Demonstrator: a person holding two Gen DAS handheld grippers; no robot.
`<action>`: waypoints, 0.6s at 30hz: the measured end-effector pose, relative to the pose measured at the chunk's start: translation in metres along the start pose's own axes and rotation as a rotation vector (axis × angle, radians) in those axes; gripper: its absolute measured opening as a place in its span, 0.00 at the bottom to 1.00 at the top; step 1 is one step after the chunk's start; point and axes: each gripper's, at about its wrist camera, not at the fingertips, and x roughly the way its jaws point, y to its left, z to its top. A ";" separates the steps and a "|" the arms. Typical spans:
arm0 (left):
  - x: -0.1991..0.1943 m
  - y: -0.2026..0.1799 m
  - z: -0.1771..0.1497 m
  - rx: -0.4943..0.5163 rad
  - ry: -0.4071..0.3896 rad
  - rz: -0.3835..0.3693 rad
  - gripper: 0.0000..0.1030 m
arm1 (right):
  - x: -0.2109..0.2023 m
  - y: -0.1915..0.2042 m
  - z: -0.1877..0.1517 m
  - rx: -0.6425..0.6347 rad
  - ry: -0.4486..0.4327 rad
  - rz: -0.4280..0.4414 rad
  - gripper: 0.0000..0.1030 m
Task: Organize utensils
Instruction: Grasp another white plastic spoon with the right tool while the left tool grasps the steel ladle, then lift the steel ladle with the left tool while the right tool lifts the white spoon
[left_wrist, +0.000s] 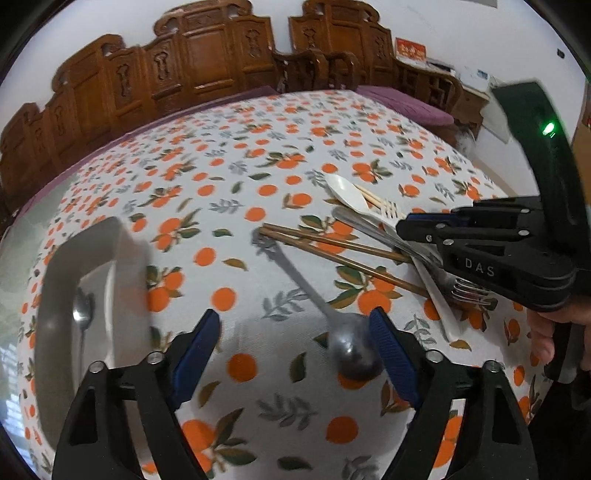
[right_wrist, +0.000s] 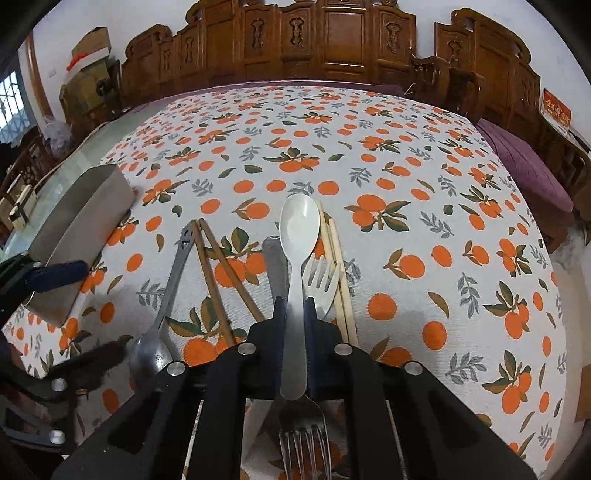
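Observation:
My right gripper (right_wrist: 294, 306) is shut on the handle of a white plastic spoon (right_wrist: 299, 221), whose bowl points away from me. Under it lie a metal fork (right_wrist: 303, 435), a white plastic fork (right_wrist: 319, 280), pale chopsticks (right_wrist: 340, 288) and brown chopsticks (right_wrist: 214, 277). My left gripper (left_wrist: 295, 354) hangs open over the cloth. A metal spoon (left_wrist: 354, 350) lies with its bowl just inside the right-hand pad, untouched. The right gripper (left_wrist: 406, 225) reaches into the utensil pile from the right. A grey metal tray (left_wrist: 59, 258) at the left holds one metal spoon (left_wrist: 83, 310).
The table carries a white cloth printed with oranges (right_wrist: 406, 166). Carved wooden chairs (right_wrist: 332, 48) line its far side, and a purple cushion (right_wrist: 524, 170) sits at the right. A hand (left_wrist: 543, 332) holds the right gripper's handle. Bare cloth lies between the tray and the pile.

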 end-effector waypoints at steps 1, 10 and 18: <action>0.004 -0.002 0.002 0.004 0.007 -0.003 0.66 | 0.000 0.000 0.000 0.003 -0.001 0.002 0.11; 0.036 -0.006 0.009 -0.057 0.092 -0.035 0.57 | -0.001 -0.003 0.000 0.012 -0.006 0.006 0.11; 0.037 0.002 0.005 -0.069 0.132 0.000 0.34 | -0.001 0.000 0.000 -0.001 -0.007 0.009 0.11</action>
